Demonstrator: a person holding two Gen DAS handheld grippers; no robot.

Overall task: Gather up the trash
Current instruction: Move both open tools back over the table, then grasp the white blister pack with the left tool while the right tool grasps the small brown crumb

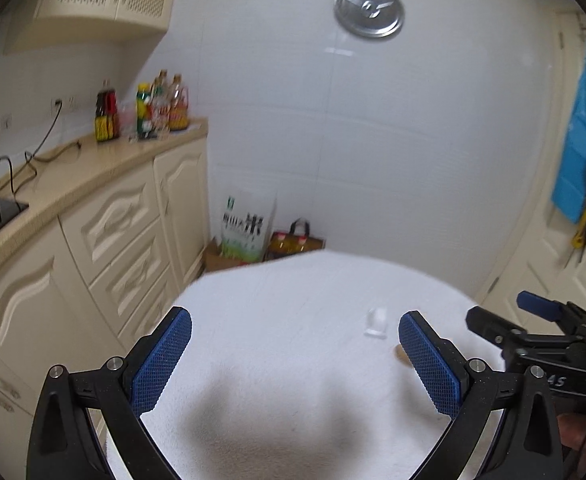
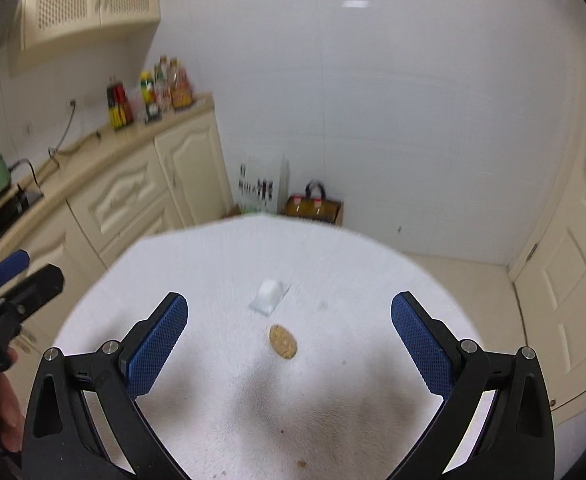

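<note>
Right wrist view: the right gripper [image 2: 289, 344] hangs over a white towel-covered surface [image 2: 373, 272] in a kitchen, its blue-padded fingers [image 2: 157, 344] spread wide and holding nothing. Two pieces of trash lie between them on the cloth: a small clear plastic wrapper [image 2: 268, 297] and, just nearer the camera, a tan oval scrap [image 2: 282, 341], apart from each other. A brown crumb [image 2: 302, 464] sits closer to the near edge. In the left wrist view the left gripper [image 1: 295, 356] is likewise spread and empty, hovering above the same cloth, with the wrapper [image 1: 376, 322] blurred ahead of its right finger and only a sliver of the tan scrap [image 1: 402, 354] showing beside it. No bin or bag for the rubbish is visible in either view. By the look of it, collection has barely begun: nothing is gripped, and the wrapper, the scrap and the crumb all wait to be picked up.
</note>
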